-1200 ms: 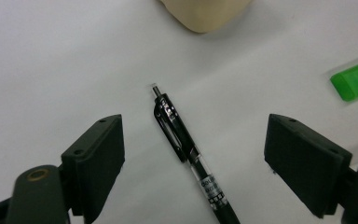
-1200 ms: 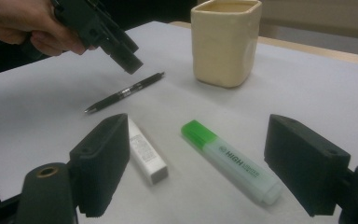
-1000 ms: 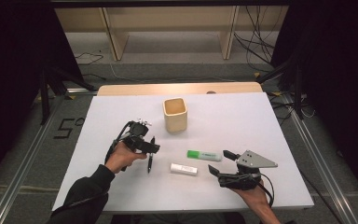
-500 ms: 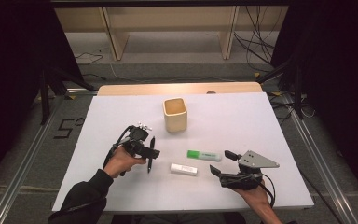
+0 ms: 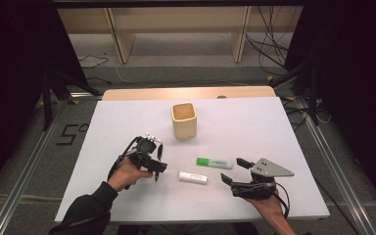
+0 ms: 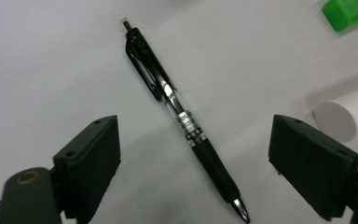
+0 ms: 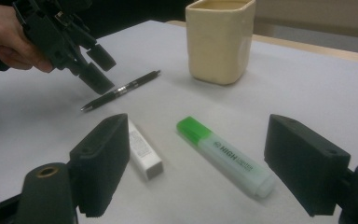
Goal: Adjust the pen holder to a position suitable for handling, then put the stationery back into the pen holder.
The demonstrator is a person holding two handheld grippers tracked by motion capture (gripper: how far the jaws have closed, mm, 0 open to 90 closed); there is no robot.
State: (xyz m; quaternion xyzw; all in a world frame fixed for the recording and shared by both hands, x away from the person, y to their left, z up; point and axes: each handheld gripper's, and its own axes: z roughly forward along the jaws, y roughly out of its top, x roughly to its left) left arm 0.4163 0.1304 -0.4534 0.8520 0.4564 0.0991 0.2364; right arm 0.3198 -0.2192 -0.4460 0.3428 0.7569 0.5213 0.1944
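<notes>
Overhead, the desk [image 5: 274, 127] presents a plain white top with a strip of pale wood along its far edge. It stands on a grey floor between metal rails; an open wooden shelf unit and loose cables occupy the back of the room, and the sides fall into darkness.

The left gripper [image 5: 151, 164] hovers at the near left of the desk, jaws wide apart and pointed down at a black pen [image 6: 182, 119]. The pen lies flat on the white surface between the two jaws — touched by neither, its tip toward the camera in the left gripper view.

The right gripper [image 5: 235, 172] sits low at the near right, jaws likewise spread and holding nothing. A green highlighter [image 7: 223, 156] and a white tube [image 7: 142, 149] lie side by side just ahead of it, apart from one another. A beige cup [image 5: 183, 120] stands upright toward the middle of the desk — well clear of both grippers.
</notes>
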